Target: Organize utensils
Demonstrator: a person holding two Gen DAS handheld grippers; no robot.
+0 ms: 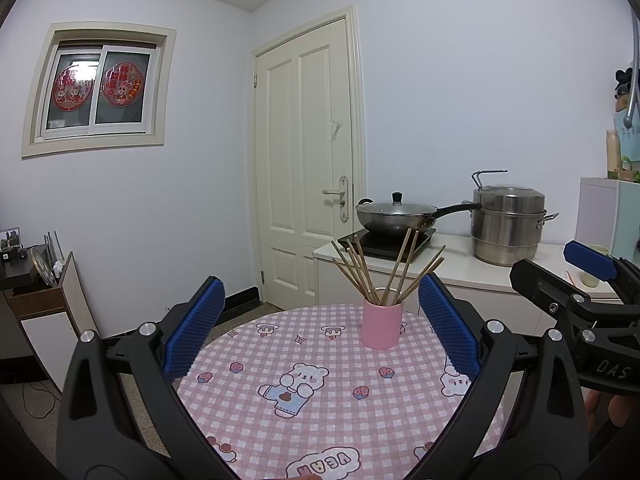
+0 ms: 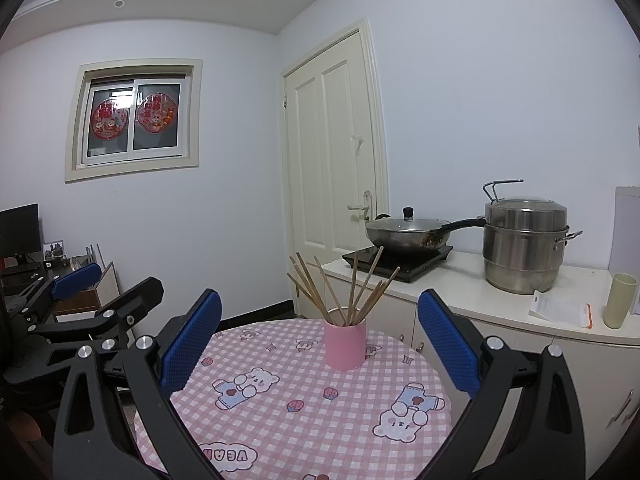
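Round table (image 1: 320,420): chopsticks (image 1: 384,272) beyond hand-held gripper (image 1: 320,336).

On my feeds the room sits in soft, even, cool light from above; the window (image 1: 98,92) up and left of my tongs is dark and adds nothing. Shadows are faint. The steel steamer pot (image 1: 508,222), right of the tongs, carries mild glare. Both views are sharp at the centre, but the fisheye bends the door (image 2: 332,152) and blackens the corners.
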